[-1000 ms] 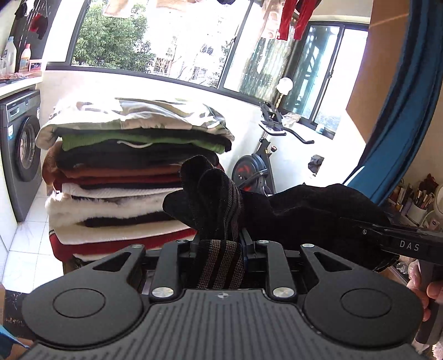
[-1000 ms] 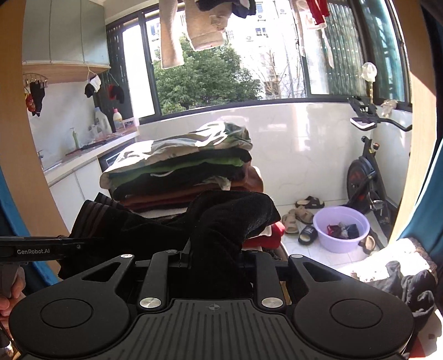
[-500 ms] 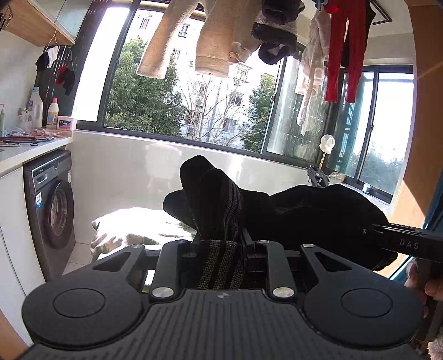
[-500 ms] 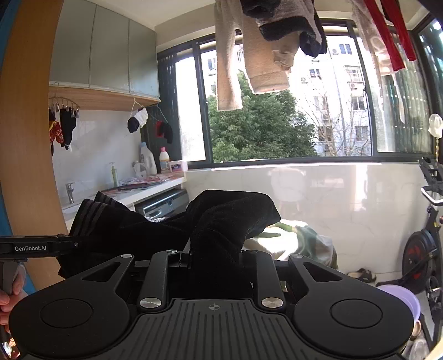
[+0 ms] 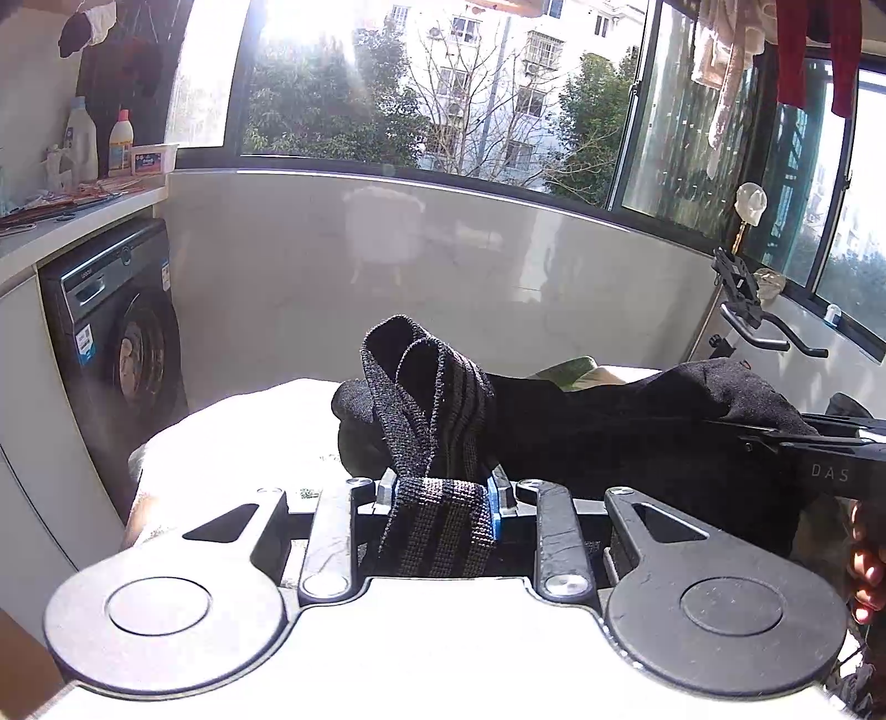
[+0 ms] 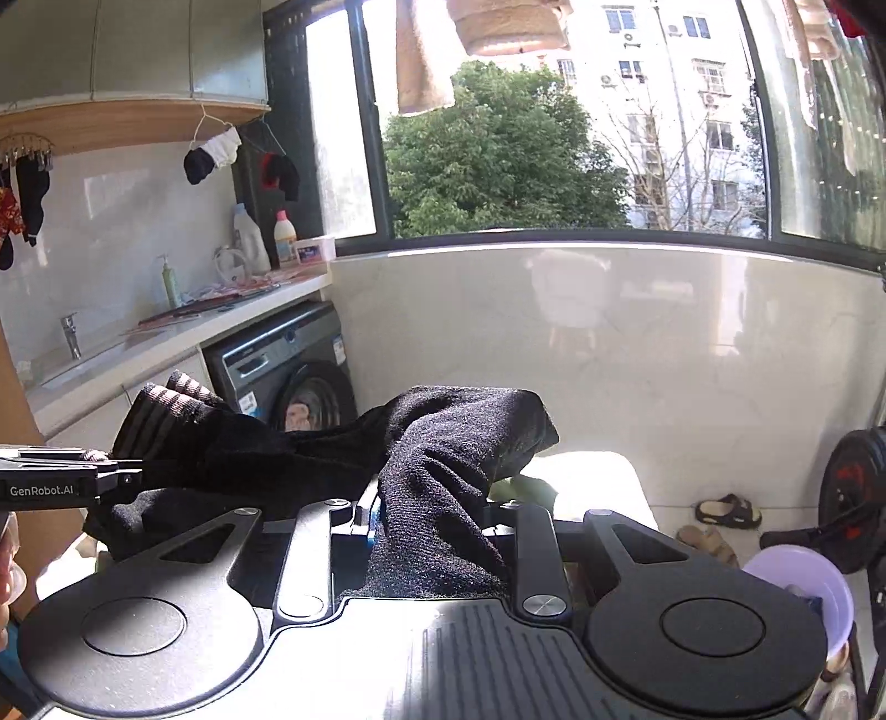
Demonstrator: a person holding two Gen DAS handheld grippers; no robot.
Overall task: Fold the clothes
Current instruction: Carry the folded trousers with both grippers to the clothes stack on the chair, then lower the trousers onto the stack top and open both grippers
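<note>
Above the bright pile, both opening tongs, marked "DAS" (image 5: 830,472) and "GenRobot.AI" (image 6: 41,490), grip black socks (image 5: 432,421).

Jaws hidden by black garment (image 5: 609,421)

Harsh window sunlight, blown-out glare, fisheye-bent edges.

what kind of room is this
Most likely a home laundry balcony: a washing machine under a counter with detergent bottles, clothes hanging to dry above big windows, and an exercise bike parked at the side.
</note>
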